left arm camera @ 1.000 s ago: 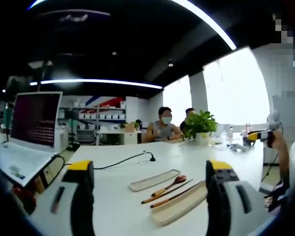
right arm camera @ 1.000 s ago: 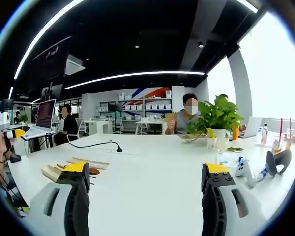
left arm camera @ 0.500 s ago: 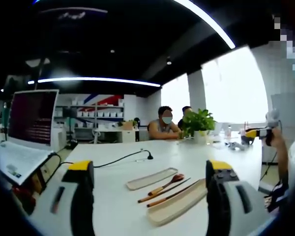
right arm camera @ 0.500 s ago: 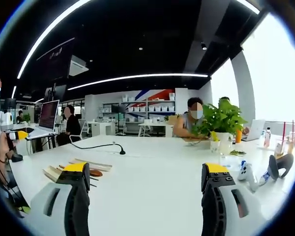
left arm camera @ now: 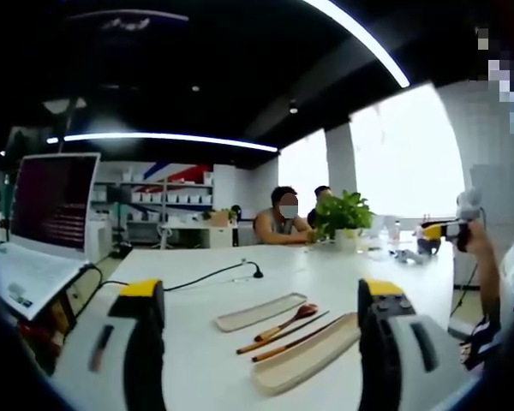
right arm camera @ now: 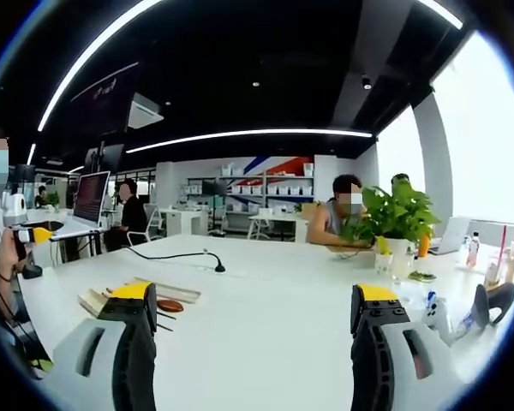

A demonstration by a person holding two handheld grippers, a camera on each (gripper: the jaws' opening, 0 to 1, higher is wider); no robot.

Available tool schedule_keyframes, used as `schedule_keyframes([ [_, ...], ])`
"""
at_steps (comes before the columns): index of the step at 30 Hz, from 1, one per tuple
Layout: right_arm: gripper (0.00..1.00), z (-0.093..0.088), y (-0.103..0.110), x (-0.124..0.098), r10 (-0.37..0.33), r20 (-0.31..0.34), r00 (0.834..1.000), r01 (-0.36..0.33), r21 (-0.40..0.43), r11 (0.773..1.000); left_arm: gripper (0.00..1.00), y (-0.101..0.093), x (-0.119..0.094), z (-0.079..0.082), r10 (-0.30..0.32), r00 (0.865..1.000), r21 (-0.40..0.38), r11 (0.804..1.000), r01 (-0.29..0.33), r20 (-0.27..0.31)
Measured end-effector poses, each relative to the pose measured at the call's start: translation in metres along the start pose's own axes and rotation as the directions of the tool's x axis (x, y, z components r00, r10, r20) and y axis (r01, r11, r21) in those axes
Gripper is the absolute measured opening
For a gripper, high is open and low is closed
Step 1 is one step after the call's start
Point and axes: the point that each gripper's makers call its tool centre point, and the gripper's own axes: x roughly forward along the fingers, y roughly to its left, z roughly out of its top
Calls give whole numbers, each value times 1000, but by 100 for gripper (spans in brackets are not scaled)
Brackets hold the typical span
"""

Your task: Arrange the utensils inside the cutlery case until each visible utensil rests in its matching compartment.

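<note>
The left gripper [left arm camera: 261, 330] is held with its jaws standing wide apart and nothing is gripped between them. The right gripper [right arm camera: 253, 330] is likewise held fully spread and empty. Both are raised clear of the white table [left arm camera: 197, 368], and no contact with any object is made.

In the left gripper view, the task items are framed between the jaws. A wooden spoon [left arm camera: 287, 320] is laid beside two thin wooden chopsticks [left arm camera: 283, 334], all three resting directly on the table. A pale, shallow lid or tray half [left arm camera: 261, 311] lies on the far side of them, and the longer, deeper cutlery case [left arm camera: 304, 362] lies on the near side, close to the right-hand jaw. No utensil is yet seated in the case. In the right gripper view, the same group is partly hidden behind the left-hand jaw, where the spoon bowl [right arm camera: 169, 306] is visible.

The utensils are judged to be light, stiff and narrow. The chopsticks are expected to roll and to slip under a loose grip. Each piece should be taken near mid-length, across its width, so that it stays level when lifted. The case is judged light enough to slide if pushed; it may need to be steadied by the other gripper.
</note>
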Motion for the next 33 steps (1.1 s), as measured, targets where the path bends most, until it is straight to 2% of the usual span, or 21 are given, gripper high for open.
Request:
schedule_keyframes([
  [9,97,11,13,18,58,-13,998,-58,-32,998,98,1,3,-2,-5,1000,-3,1000,5,-7],
  [14,97,17,29,28,117,-33,993,-119,-59,991,99,3,5,-4,-5,1000,2,1000,5,-17],
  [22,97,25,69,42,251,-69,965,-258,-123,958,99,5,8,-7,-13,999,14,1000,14,-33],
  [33,94,18,104,67,371,-141,918,-391,-164,906,97,6,20,-20,-17,997,34,999,20,-71],
])
